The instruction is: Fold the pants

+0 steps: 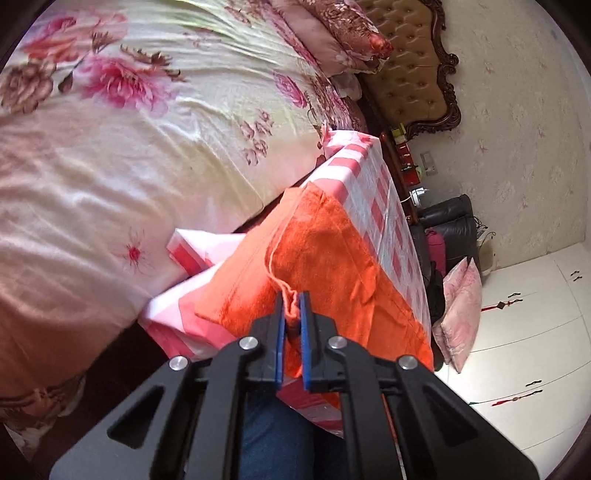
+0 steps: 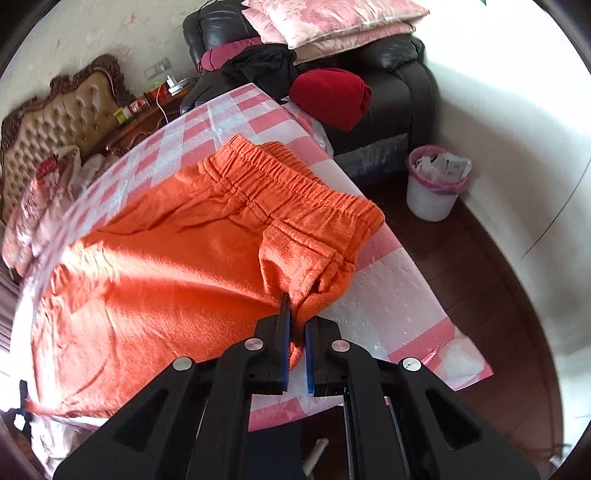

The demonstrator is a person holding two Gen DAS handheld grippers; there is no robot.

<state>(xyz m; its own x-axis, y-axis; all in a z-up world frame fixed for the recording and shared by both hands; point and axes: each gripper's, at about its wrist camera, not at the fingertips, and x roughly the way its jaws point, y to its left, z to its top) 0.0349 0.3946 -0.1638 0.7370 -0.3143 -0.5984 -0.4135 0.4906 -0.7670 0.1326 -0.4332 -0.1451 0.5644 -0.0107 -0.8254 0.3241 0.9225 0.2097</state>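
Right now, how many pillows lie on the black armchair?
2: a pink pillow lies on top, and a second pillow lies under it on the black armchair. Others may be hidden.

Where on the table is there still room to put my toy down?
The checked tablecloth is bare on the near right, between the orange pants and the table's edge, and at the far end beyond the waistband. The middle is covered by the pants, which the left gripper and right gripper both pinch.
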